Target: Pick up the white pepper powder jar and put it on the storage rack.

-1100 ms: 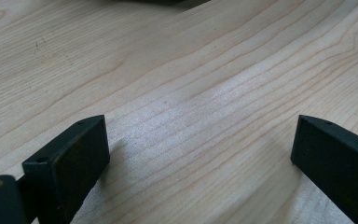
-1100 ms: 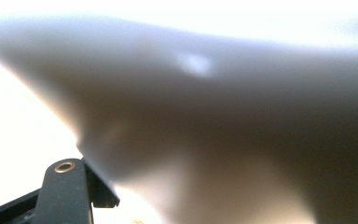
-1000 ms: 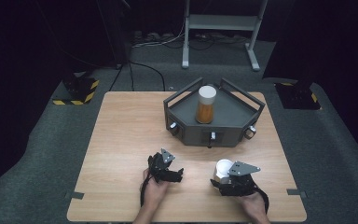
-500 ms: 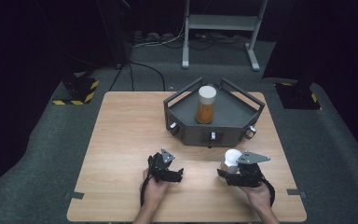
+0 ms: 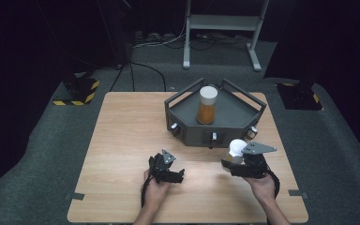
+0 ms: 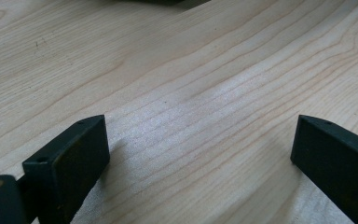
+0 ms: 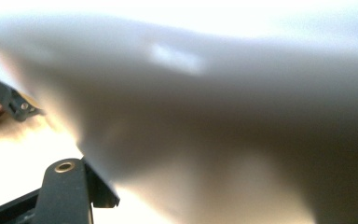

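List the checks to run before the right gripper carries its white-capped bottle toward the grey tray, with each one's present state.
1. Right gripper shut on the white-capped bottle: ok.
2. Bottle lifted off the table: cannot tell.
3. Grey tray has free floor beside the orange bottle: ok.
4. Left gripper open, nothing between its jaws: ok.
5. Left gripper off the path to the tray: ok.

In my right gripper view the white-capped bottle [image 7: 223,116] sits so close that it is only a grey-white blur, and the picture's edges cut it off. I see one jaw; the bottle hides the other. In the high view, the right gripper [image 5: 236,158] covers the bottle's lower part, so its contents I cannot tell.
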A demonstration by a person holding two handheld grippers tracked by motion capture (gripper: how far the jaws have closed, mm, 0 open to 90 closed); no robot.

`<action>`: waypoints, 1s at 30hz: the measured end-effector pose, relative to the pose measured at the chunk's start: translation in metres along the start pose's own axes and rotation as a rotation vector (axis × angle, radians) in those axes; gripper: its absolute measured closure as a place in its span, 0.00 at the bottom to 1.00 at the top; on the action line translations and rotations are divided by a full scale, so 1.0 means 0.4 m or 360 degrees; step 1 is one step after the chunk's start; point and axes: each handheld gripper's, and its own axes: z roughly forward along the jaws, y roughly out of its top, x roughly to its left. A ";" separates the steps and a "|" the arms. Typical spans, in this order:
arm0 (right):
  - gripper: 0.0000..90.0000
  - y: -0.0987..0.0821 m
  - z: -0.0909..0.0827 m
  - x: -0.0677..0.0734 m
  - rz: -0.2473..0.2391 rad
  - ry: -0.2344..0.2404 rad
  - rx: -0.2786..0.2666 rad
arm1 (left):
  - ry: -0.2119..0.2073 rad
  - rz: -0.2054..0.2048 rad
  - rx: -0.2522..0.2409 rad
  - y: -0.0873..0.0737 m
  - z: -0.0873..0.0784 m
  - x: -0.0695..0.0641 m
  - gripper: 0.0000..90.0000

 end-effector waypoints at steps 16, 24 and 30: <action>0.34 0.085 -0.034 -0.034 0.0019 -0.0054 -0.0068 | 0.0000 -0.0001 0.0000 0.000 0.000 0.000 0.05; 0.34 0.122 -0.047 -0.056 0.0037 -0.0063 -0.0102 | 0.0000 0.0005 0.0004 0.001 -0.001 0.001 0.05; 0.34 0.157 -0.049 -0.068 0.0035 -0.0076 -0.0117 | 0.0000 0.0005 0.0004 0.001 0.000 0.001 0.05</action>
